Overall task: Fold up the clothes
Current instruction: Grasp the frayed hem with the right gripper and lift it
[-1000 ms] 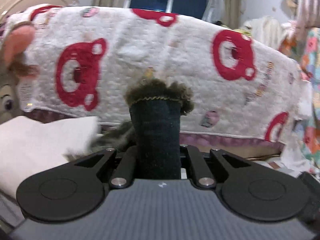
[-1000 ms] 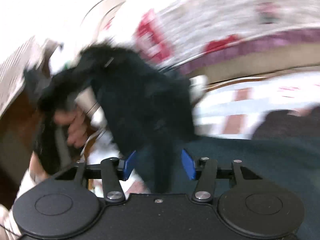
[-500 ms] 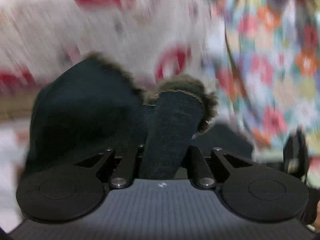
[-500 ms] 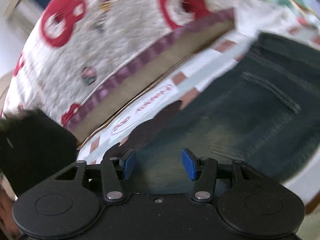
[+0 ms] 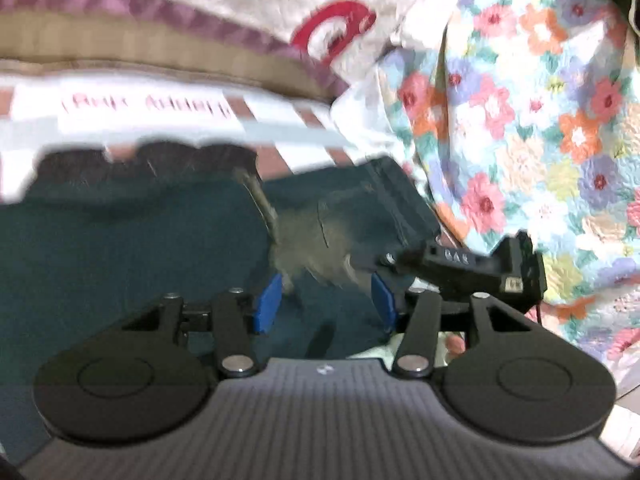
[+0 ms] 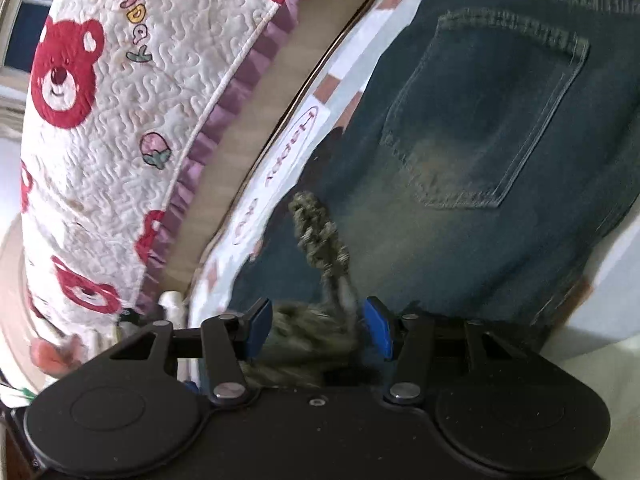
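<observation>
Dark blue jeans (image 5: 120,248) lie spread on the bed sheet, with a back pocket (image 6: 500,120) facing up in the right wrist view. A frayed, fuzzy hem (image 5: 316,248) of one leg rests on top of the denim. My left gripper (image 5: 325,304) is open just above the jeans, its blue pads either side of that hem without gripping it. My right gripper (image 6: 319,326) is open too, with the fuzzy hem (image 6: 320,240) lying loose between and ahead of its pads. The right gripper's body (image 5: 480,268) shows at the right of the left wrist view, close by.
A white quilted cover with red bears (image 6: 120,120) hangs over the bed's far side, with a purple frill. A floral quilt (image 5: 540,120) is bunched to the right. The white sheet with pink lettering (image 5: 140,108) shows beyond the jeans.
My left gripper was shut on the jeans leg's fuzzy hem and carried it down and right; now it is open and the hem lies on the jeans. The right gripper swung over the jeans.
</observation>
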Tool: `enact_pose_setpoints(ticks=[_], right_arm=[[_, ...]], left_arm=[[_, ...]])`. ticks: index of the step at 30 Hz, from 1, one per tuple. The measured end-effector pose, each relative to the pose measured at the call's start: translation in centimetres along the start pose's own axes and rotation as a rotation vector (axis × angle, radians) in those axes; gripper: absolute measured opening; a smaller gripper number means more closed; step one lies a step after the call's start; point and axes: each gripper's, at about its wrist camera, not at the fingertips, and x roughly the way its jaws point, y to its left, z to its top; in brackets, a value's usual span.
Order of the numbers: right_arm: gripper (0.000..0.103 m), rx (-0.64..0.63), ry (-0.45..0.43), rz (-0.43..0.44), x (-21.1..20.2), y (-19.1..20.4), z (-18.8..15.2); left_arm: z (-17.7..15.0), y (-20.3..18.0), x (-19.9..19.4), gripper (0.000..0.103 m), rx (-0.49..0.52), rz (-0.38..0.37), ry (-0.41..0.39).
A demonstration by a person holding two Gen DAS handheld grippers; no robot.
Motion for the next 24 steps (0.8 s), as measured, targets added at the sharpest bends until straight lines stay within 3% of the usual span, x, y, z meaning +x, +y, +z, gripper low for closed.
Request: enact_pose_setpoints(ticks=[2,4,9,15,20,24], right_arm=[[0.057,0.027,0.012,0.029,-0.1,0.2,0.0],[0.057,0.016,0.024,0.04,-0.3,0.9,0.2],[0.063,-0.183,0.066,-0.033,-0.6,3.8,0.4],[0.064,-0.217,0.141,-0.182,1.9,3.0,-1.2],[0.065,-0.19,0.15,-0.211,2.7,2.2,-1.4],[0.065,-0.207,0.117,-0.256,1.0,3.6,-1.2]], left_arm=[[0.4,1.1,-0.6,0.055,0.016,0.121,-0.016],[0.2,2.8,-0.4,0.055,0.018,0.206,0.019],[-1.3,7.5,0.7,0.055,-0.058,0.348,0.117],[-1.9,9.4,0.5,0.056,-0.134,0.311,0.105],[-2.1,9.6,0.8,0.056,-0.138,0.31,0.106],[-2.0,8.7,0.9,0.056,-0.104,0.28,0.112]])
